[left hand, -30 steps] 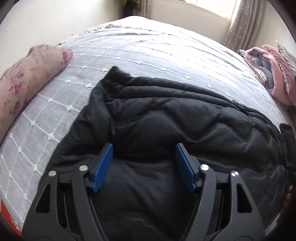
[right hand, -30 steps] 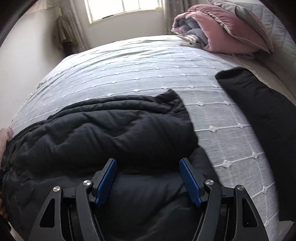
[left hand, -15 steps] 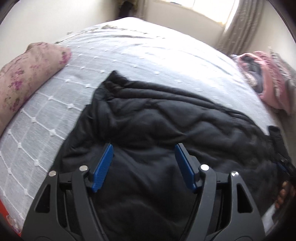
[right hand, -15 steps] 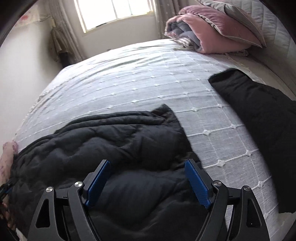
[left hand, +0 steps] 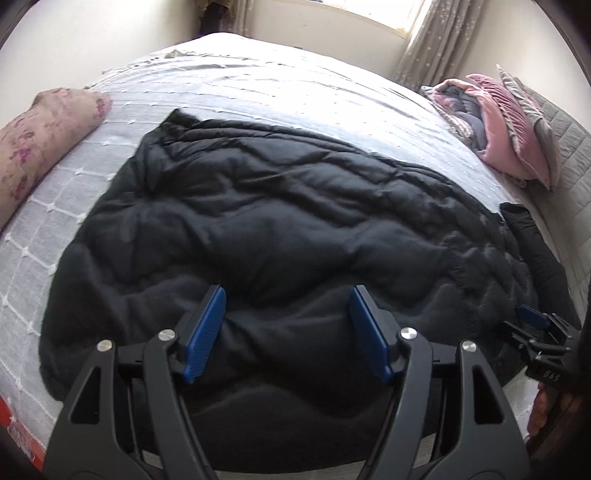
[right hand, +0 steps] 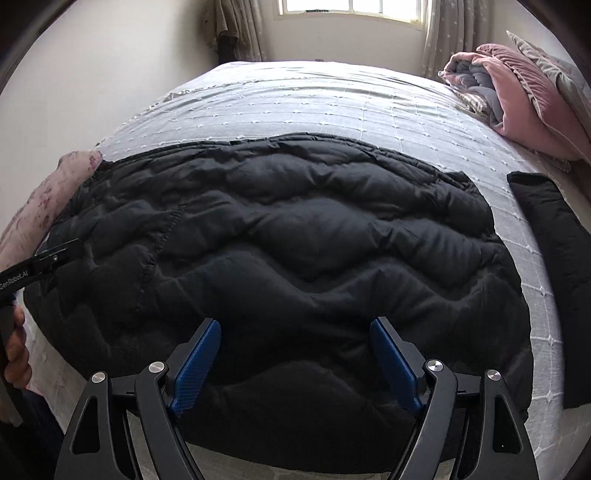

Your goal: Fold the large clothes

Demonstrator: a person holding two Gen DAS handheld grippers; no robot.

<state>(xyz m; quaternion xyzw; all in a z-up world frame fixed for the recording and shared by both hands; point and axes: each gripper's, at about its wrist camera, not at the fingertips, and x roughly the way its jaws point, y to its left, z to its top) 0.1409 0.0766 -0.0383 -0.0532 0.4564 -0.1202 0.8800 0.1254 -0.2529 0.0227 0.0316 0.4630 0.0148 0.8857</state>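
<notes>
the left gripper (left hand: pixel 287 325) and right gripper (right hand: pixel 295 354), at lower centre of each view, hang with jaws apart and empty above the black quilted coat (right hand: pixel 288 236), spread across the centre of the pale bedspread (right hand: pixel 332 99).

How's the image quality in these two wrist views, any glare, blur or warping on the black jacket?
Left wrist view: window blown out, glare washing the far bedspread; black jacket sharp. Right wrist view: window overexposed, jacket quilting crisp. Both: strong fisheye bulge, dark vignetted corners.
</notes>
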